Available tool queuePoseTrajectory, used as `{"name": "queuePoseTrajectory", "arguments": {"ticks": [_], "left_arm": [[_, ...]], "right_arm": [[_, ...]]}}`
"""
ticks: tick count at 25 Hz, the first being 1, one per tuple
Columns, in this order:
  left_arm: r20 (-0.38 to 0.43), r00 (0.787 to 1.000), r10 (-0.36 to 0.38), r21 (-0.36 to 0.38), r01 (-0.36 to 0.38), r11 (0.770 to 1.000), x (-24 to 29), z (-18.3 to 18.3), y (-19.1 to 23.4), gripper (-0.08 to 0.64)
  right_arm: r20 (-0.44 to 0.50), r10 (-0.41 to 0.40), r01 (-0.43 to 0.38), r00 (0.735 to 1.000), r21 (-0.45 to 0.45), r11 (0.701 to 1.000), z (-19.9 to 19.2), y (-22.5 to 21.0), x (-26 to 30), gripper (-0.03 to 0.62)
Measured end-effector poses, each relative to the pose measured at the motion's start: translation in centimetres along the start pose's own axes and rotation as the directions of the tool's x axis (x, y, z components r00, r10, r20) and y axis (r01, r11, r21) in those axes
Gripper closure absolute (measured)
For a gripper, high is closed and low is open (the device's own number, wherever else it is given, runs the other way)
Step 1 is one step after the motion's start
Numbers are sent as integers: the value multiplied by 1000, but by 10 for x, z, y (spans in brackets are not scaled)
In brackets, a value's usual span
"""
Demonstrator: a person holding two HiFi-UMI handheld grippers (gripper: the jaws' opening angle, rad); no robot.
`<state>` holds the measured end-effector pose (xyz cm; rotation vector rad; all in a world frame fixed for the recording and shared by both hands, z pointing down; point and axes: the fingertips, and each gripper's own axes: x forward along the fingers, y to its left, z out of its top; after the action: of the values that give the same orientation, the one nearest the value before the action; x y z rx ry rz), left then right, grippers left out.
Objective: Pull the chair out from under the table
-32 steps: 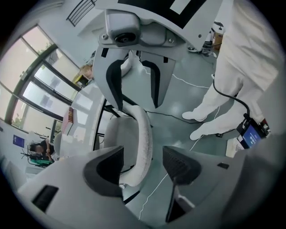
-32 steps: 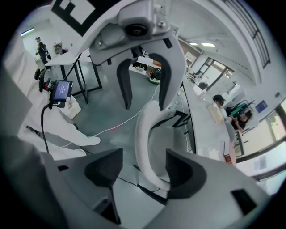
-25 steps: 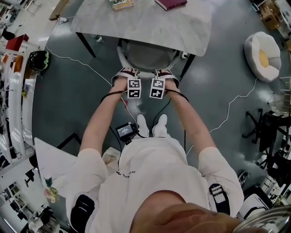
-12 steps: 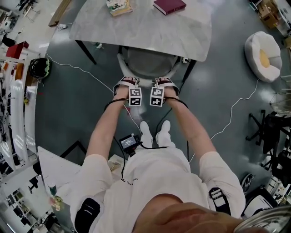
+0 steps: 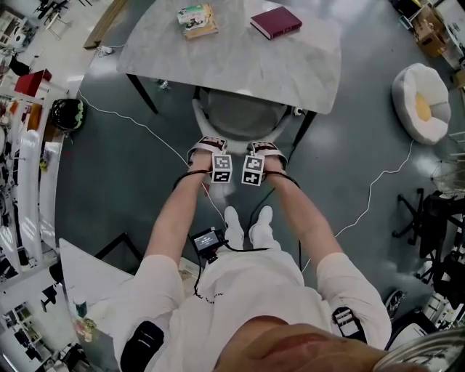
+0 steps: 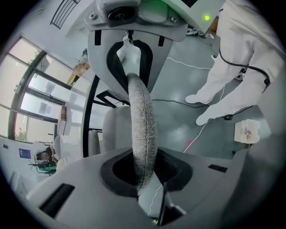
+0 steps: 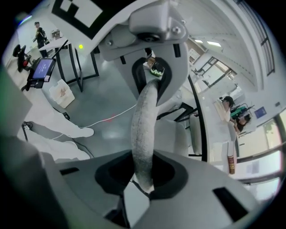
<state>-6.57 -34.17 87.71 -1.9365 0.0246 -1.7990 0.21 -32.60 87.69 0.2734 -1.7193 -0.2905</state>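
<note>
Both grippers are clamped on the chair's padded backrest rim (image 6: 142, 134). The left gripper (image 5: 209, 147) and right gripper (image 5: 264, 150) are set close side by side at the middle of the curve. Their jaws have just been closing, and in each gripper view the grey fabric edge is seen pinched between the two pads, running straight through the gap.

Going from the largest thing down, the table (image 5: 232, 54) is seen first. It is a pale marbled top on dark legs, filling the upper part of the head view. The chair (image 5: 240, 115) is tucked beneath its near edge. The far part of its round grey seat is covered by the tabletop, and its back is turned toward the person. The person's white shoes (image 5: 247, 221) are planted just behind the grippers. A maroon book (image 5: 276, 22) and a second, paler book (image 5: 196, 19) lie on the far side of the tabletop, well apart from the work. A thin white cable (image 5: 145, 125) is trailed across the floor to the left of the chair.

The grasping step is judged complete, and the pull itself not yet begun. For the next move, an even draw on both grips toward the person is called for, kept low and level so that the chair is slid rather than tipped. Room must be made by stepping back, since the feet stand close. The chair should be kept between the table legs and clear of the cable.
</note>
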Motion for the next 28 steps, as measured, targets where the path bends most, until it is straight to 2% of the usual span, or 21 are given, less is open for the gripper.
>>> {"name": "queuePoseTrajectory", "arguments": {"ticks": [17, 28], "left_arm": [[16, 1000, -24, -42, 24, 999, -14, 4, -23, 482], [29, 998, -55, -37, 56, 998, -34, 11, -70, 482]], "right_arm": [[6, 38, -38, 999, 13, 999, 7, 24, -11, 511], [20, 71, -71, 997, -15, 997, 20, 71, -27, 514]]}}
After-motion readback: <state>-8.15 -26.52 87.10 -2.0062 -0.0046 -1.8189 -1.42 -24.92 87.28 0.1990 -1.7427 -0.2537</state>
